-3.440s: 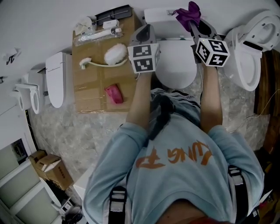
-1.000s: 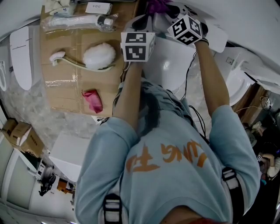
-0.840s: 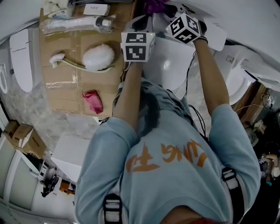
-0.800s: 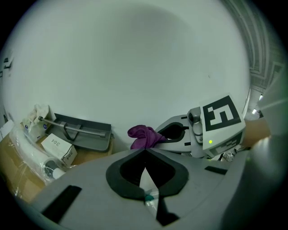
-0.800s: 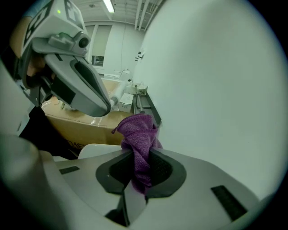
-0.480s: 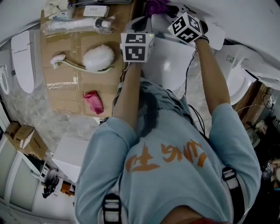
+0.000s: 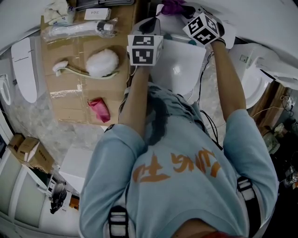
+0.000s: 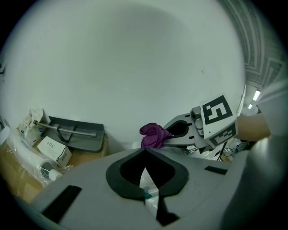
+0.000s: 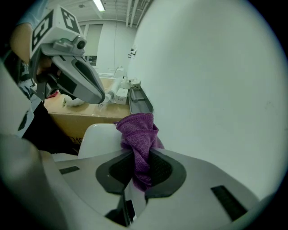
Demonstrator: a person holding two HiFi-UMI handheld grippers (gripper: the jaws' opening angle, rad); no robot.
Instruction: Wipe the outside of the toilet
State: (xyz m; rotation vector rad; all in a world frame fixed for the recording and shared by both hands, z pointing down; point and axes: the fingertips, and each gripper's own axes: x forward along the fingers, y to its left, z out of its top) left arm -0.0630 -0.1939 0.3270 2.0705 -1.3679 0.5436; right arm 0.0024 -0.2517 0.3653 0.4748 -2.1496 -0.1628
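The white toilet (image 7: 179, 65) lies straight ahead below me, its lid down. My right gripper (image 7: 186, 10) is shut on a purple cloth (image 7: 173, 5) and holds it at the back of the toilet, close to the white wall. In the right gripper view the cloth (image 9: 137, 130) bulges out above the closed jaws of the right gripper (image 9: 138, 152), over the toilet's white top (image 9: 100, 137). My left gripper (image 7: 152, 24) hovers just left of it, jaws shut with nothing between them. The left gripper view shows those jaws (image 8: 145, 151), and beyond them the right gripper (image 8: 173, 134) and cloth (image 8: 154, 134).
A cardboard box (image 7: 70, 93) left of the toilet carries a brush (image 7: 70, 69), a white fluffy pad (image 7: 102, 62), a pink rag (image 7: 99, 109) and packaged items. A grey tray (image 8: 74, 134) leans on the wall. Another toilet (image 7: 249, 76) stands right, a loose seat (image 7: 23, 62) far left.
Over the last second the right gripper, with the cloth in it, has shifted slightly rightward along the back of the toilet. The left gripper has barely moved. Both stay shut.
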